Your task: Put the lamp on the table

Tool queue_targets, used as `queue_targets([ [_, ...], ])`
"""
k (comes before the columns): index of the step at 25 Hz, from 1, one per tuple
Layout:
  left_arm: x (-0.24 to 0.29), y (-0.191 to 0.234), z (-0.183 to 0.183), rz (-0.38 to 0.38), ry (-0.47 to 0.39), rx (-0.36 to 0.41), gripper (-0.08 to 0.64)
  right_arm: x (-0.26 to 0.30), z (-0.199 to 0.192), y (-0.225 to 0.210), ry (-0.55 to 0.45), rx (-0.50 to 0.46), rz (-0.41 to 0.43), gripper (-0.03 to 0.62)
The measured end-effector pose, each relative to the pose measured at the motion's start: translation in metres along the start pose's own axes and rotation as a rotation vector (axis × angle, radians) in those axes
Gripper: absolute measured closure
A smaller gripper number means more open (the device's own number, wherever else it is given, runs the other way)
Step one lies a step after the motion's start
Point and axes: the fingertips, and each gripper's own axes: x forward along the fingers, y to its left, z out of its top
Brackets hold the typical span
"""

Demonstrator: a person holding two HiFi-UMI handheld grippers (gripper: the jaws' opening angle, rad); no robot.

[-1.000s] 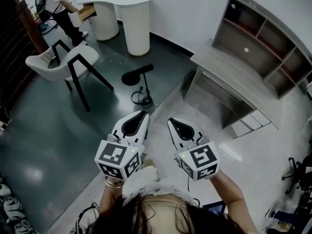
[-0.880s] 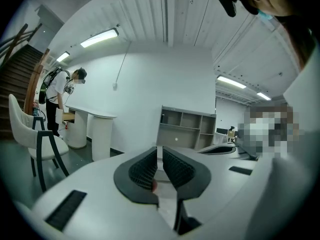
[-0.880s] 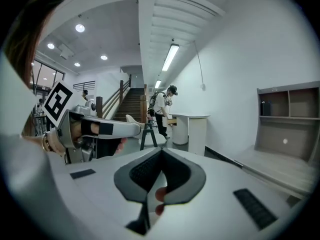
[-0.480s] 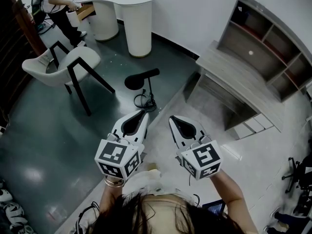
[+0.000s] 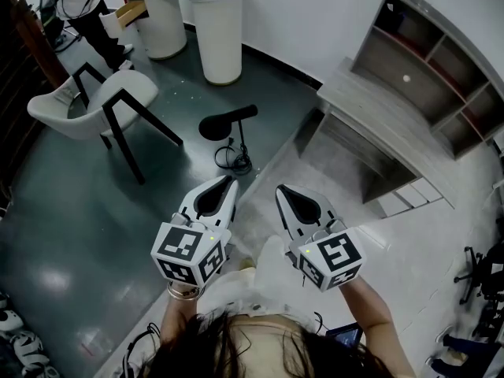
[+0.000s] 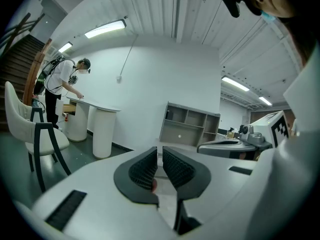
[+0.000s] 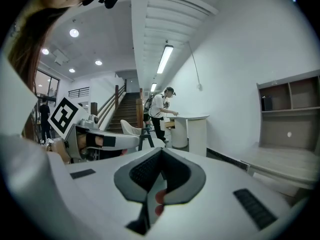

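A: Since the lamp (image 5: 214, 126) is not yet taken, where does it stand?

B: On the dark floor (image 5: 157, 195), close to the edge where the dark floor meets the pale one, between the white chair (image 5: 87, 105) and the grey desk (image 5: 370, 113). It is well apart from both claws.

A: And the claws?

B: The left gripper (image 5: 228, 182) is clenched almost fully, with only a thin slit between the pads and nothing in it. The right gripper (image 5: 282, 189) is clenched completely and is also empty. Both point toward the lamp.

A: Which way does it lie?

B: The thin stem (image 5: 239, 142) is the long axis. I think it is upright, with its foot in the coil of cable (image 5: 227, 160). At the top a black disc with a short bar lies across, the bar's free end toward the desk and the disc toward the chair. Whether the disc is the head or the base, I cannot tell surely.

A: How will it handle?

B: Stiff, probably metal, not heavy, but unbalanced because of the disc. The stem is thin and may slip or turn in the pads. I would take the stem near the disc with one claw and low with the other. The loose cable needs care, because it can drag or catch.
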Motion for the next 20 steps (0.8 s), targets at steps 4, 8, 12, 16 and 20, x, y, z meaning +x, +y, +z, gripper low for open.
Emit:
queue_targets([
  [4,0.013,0.004,-0.003,0.01,0.013,-0.007,0.518,0.004,-0.003,-0.016,0.007,-0.018,-0.017,0.572],
  [8,0.032,0.013,0.001,0.025,0.011,-0.003,0.518,0.02,-0.004,-0.034,0.026,-0.028,-0.011,0.572],
  [12,0.056,0.026,0.01,0.041,0.008,0.001,0.518,0.042,0.003,-0.053,0.034,-0.044,0.009,0.572],
  [16,0.088,0.035,0.02,0.054,0.006,0.01,0.518,0.06,0.008,-0.083,0.039,-0.044,0.024,0.572],
  [20,0.122,0.037,0.029,0.029,-0.016,0.012,0.518,0.078,0.013,-0.111,0.034,-0.034,0.065,0.572],
])
